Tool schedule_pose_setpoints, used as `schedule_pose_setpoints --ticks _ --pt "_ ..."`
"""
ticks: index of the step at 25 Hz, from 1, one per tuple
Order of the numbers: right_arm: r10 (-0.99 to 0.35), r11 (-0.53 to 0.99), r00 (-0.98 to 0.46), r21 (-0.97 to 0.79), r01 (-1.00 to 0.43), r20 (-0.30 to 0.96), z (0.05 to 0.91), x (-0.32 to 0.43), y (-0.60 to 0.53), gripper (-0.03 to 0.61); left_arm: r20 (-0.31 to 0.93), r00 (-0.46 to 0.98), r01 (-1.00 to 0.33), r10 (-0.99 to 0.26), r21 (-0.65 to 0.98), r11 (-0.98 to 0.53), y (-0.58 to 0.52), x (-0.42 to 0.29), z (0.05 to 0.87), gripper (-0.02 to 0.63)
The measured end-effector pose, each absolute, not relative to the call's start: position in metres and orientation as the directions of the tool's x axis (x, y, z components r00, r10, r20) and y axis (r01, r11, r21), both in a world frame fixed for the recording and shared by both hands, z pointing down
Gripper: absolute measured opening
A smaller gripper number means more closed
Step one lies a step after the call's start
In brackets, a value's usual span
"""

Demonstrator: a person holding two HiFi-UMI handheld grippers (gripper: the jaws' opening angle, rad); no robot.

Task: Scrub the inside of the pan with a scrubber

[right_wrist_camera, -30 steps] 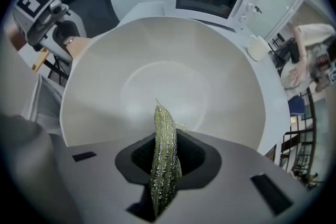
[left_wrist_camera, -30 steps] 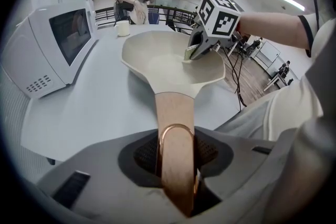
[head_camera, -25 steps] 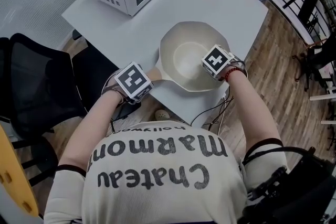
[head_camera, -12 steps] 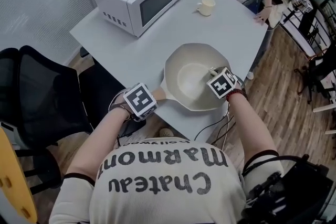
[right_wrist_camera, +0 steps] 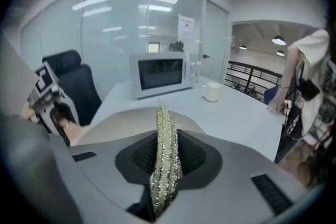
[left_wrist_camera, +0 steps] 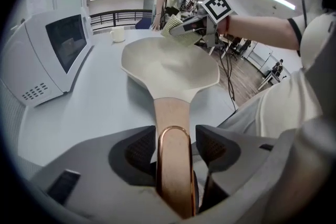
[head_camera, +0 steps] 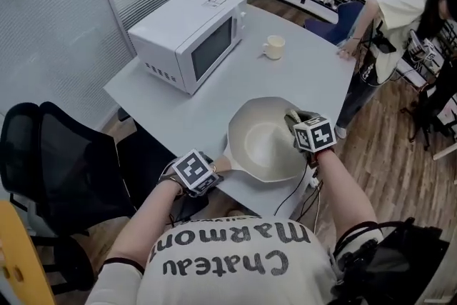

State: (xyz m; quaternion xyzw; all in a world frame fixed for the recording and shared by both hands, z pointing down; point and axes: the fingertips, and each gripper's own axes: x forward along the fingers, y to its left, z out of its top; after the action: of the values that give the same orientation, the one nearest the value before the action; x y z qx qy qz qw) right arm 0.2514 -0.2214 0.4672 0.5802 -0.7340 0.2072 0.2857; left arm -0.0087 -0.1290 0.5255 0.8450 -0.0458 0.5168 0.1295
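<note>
The cream pan (head_camera: 268, 143) is set on the grey table (head_camera: 178, 103), close to the near edge, with its bowl empty and its wooden handle (head_camera: 223, 164) pointed back over that edge toward the wearer of the camera. The handle's copper-edged end (left_wrist_camera: 174, 165) is seen between the jaws of the left gripper (left_wrist_camera: 176, 147). These jaws have just been opening and are now spread. A narrow gap is left on each side of the handle, so it is enclosed but not pinched.

The scrubber (right_wrist_camera: 165, 149), a flat, glittering silver-green pad, is clamped edge-on between the pressed-together jaws of the right gripper (right_wrist_camera: 165, 157). In the head view this gripper (head_camera: 298, 123) is found over the pan's right side. From the left gripper view, the scrubber (left_wrist_camera: 173, 25) is seen raised above the far rim, apart from the pan's inner surface (left_wrist_camera: 170, 68).

Farther back on the table, a white microwave (head_camera: 193, 36) is placed at the left, and a small cream cup (head_camera: 273, 47) is set well apart from it toward the far corner. A black office chair (head_camera: 64, 161) is seen beside the table's left side. At the far right corner a second person (head_camera: 400, 11) is bent over the tabletop, one hand laid on it. Wooden flooring (head_camera: 385, 153) is visible to the right.
</note>
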Motion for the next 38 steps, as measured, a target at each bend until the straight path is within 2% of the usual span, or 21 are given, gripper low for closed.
schedule_pose_setpoints --ticks 3,5,6,7,9,14,18,25,38 --pt "-0.818 0.154 -0.221 -0.168 -0.974 0.532 0.432 0.252 -0.217 0.055 0.834 0.547 -0.181 0.075 0.205 -0.962 -0.129 -0.01 0.505 0.261" --pt "-0.855 0.12 -0.217 -0.226 -0.967 0.472 0.411 0.253 -0.211 0.055 0.8 0.601 -0.207 -0.003 0.152 -0.967 -0.144 -0.014 0.486 0.261" --pt "-0.868 0.109 -0.211 -0.243 -0.964 0.45 0.402 0.252 -0.206 0.055 0.774 0.628 -0.25 -0.085 0.097 -0.964 -0.158 -0.016 0.473 0.261" --pt "-0.879 0.102 -0.209 -0.259 -0.961 0.429 0.395 0.249 -0.201 0.055 0.735 0.653 -0.306 -0.183 0.036 -0.951 -0.172 -0.019 0.459 0.226" --pt "-0.896 0.104 -0.217 -0.292 -0.951 0.388 0.382 0.238 -0.189 0.055 0.636 0.696 -0.402 -0.332 -0.039 -0.915 -0.191 -0.021 0.431 0.046" --pt "-0.924 0.125 -0.223 -0.304 -0.945 0.312 0.365 0.199 -0.151 0.055 0.403 0.839 -0.432 -0.365 0.086 -0.898 -0.167 -0.004 0.386 -0.008" --pt "-0.953 0.075 -0.159 -0.31 -0.948 0.257 0.355 0.186 -0.115 0.055 0.278 0.895 -0.416 -0.348 0.242 -0.877 -0.135 0.005 0.37 -0.009" --pt "-0.963 0.03 -0.111 -0.31 -0.95 0.246 0.353 0.176 -0.069 0.055 0.247 0.915 -0.391 -0.319 0.352 -0.851 -0.111 0.003 0.374 -0.009" --pt "-0.96 -0.008 -0.073 -0.285 -0.959 0.272 0.358 0.176 -0.03 0.055 0.256 0.919 -0.378 -0.301 0.345 -0.859 -0.085 0.008 0.375 -0.011"
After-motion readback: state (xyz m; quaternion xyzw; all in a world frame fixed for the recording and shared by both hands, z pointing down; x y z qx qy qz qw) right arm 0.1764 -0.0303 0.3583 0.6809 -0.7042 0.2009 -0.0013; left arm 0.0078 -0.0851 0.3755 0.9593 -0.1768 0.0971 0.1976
